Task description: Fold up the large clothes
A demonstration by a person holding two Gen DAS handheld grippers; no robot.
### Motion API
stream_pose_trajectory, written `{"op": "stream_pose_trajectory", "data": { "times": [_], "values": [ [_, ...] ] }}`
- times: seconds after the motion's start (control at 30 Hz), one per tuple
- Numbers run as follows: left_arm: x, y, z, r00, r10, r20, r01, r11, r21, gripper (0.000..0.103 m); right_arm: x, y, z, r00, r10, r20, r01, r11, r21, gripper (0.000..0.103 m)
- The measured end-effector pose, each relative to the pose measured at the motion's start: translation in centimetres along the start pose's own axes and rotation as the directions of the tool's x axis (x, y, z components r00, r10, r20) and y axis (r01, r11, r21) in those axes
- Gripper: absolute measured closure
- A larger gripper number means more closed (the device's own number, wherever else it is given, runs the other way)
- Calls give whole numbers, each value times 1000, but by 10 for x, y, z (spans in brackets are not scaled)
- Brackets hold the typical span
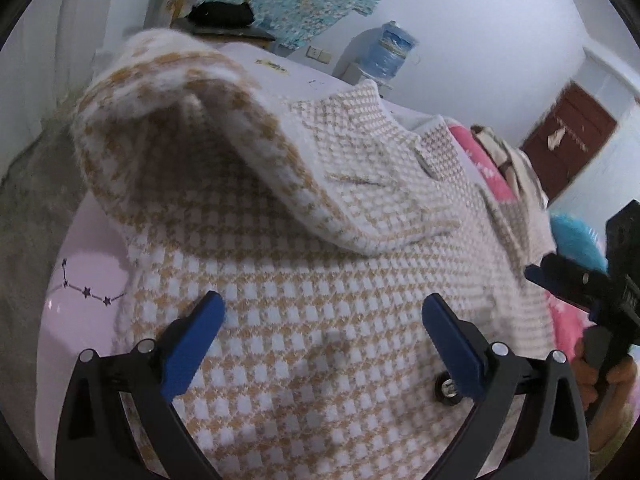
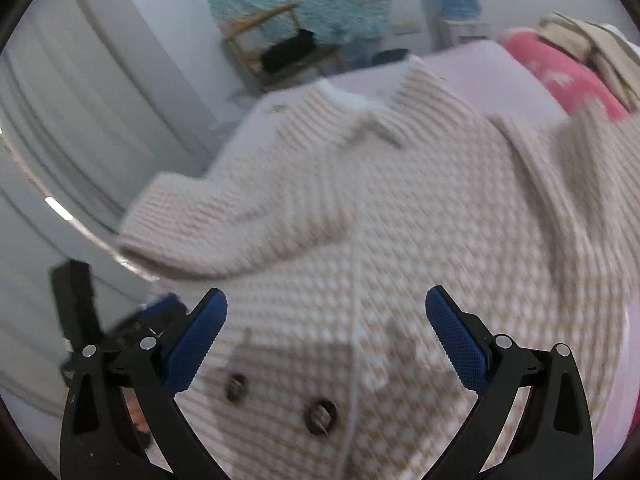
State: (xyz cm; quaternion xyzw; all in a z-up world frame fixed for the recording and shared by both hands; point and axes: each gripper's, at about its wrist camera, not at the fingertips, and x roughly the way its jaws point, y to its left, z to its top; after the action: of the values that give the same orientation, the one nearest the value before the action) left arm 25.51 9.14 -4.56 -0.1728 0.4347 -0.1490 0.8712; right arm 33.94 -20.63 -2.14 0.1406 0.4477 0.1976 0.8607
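Note:
A tan-and-white houndstooth coat lies spread on a pale lilac table. One sleeve is folded across the coat's chest. My left gripper hovers over the lower front, jaws wide open with nothing between them. In the right wrist view the same coat is blurred, with its collar at the far end and two dark buttons near the camera. My right gripper stands open above the buttoned front, holding nothing. That right gripper also shows at the right edge of the left wrist view, in a person's hand.
A pink cloth and beige garments are piled at the far right of the table. Beyond stand a wooden chair with a black item, a water dispenser and a brown door. White curtains hang on the left.

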Motion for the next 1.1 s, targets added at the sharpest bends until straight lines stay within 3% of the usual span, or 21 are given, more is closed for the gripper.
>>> {"op": "stream_pose_trajectory", "data": {
  "times": [0.1, 0.17, 0.27, 0.33, 0.4, 0.57, 0.8, 0.97, 1.03, 1.1],
  "values": [
    [-5, 1, 4, 1000, 7, -10, -7, 1000, -14, 6, 14, 1, 24, 997, 73, -24, -73, 997, 6, 10],
    [-11, -4, 5, 998, 65, 16, -66, 997, 47, 6, 27, -1, 38, 995, 93, -43, -92, 996, 19, 14],
    [-16, -10, 5, 986, 156, 60, -163, 977, 136, 6, 50, -5, 57, 992, 99, -73, -96, 994, 43, 27],
    [-12, -6, 6, 980, 188, 61, -195, 970, 144, 6, 64, -14, 67, 988, 124, -96, -115, 990, 87, 40],
    [-8, -2, 6, 976, 209, 57, -216, 965, 148, 6, 77, -18, 73, 983, 144, -116, -130, 985, 116, 48],
    [0, 7, 7, 972, 229, 49, -234, 963, 134, 6, 103, -25, 78, 980, 104, -169, -82, 988, 128, 55],
    [1, 13, 9, 976, 211, 52, -216, 970, 109, 6, 114, -18, 73, 967, 120, -224, -96, 988, 117, 69],
    [4, 9, 5, 968, 241, 70, -248, 959, 134, 6, 115, 4, 61, 972, 0, -237, -4, 1000, -17, 74],
    [4, 8, 4, 965, 251, 71, -259, 955, 141, 6, 115, 13, 59, 974, -52, -221, 39, 997, -64, 92],
    [2, 8, 5, 966, 248, 72, -256, 957, 137, 6, 104, 21, 59, 980, -51, -191, 36, 996, -83, 97]
  ]
}}
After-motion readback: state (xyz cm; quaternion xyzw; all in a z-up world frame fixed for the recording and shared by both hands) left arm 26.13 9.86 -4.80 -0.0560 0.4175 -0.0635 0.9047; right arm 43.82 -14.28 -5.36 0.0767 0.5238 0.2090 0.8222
